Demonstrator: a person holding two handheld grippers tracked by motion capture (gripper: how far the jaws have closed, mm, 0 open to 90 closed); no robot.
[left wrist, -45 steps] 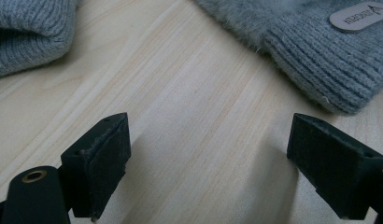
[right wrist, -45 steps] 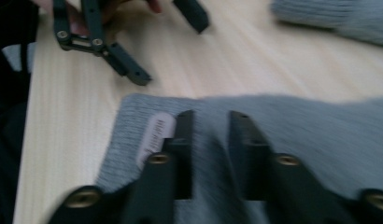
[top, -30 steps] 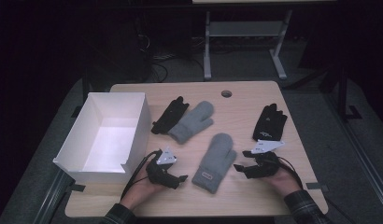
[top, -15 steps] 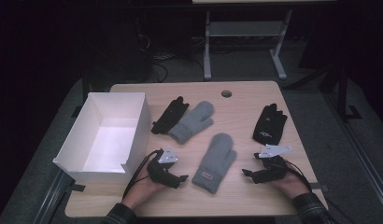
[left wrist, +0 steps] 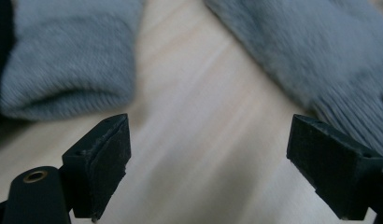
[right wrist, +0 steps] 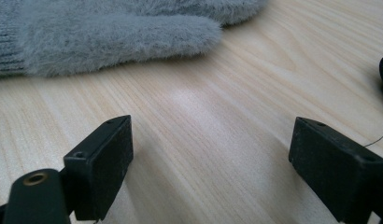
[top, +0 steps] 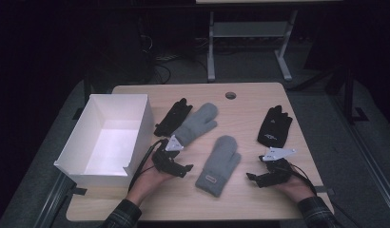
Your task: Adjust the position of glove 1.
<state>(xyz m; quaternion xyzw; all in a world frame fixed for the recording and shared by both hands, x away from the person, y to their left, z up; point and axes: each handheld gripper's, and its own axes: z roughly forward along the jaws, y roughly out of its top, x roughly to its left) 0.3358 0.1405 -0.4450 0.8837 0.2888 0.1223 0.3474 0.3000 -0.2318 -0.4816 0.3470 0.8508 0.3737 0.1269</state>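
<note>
**Flanking the near mitten with both grippers open**

Lying flat near the front of the table (top: 240, 92), the near grey mitten (top: 219, 164) sits cuff toward the person, between the two hands — a position that lets either tool reach it without crossing the other. The left gripper (top: 180, 167) hovers just beside the mitten's cuff edge, jaws spread wide with only bare wood between them; in the left gripper view the ribbed cuff (left wrist: 353, 112) lies just beyond the right-hand jaw, while the second grey mitten (top: 195, 124) shows its cuff at upper left. The right gripper (top: 254, 178) rests low on the tabletop on the mitten's other side. Its jaws have just been opening and stand wide apart, nothing between them — the mitten's thumb (right wrist: 133, 39) lies ahead, apart from the pads.

Two black gloves (top: 275, 126) (top: 173, 116) lie farther back, one partly tucked under the far mitten. The white box (top: 136, 121) stands open at the left edge, likely the destination, so the pairs are probably laid out for sorting into it.
</note>
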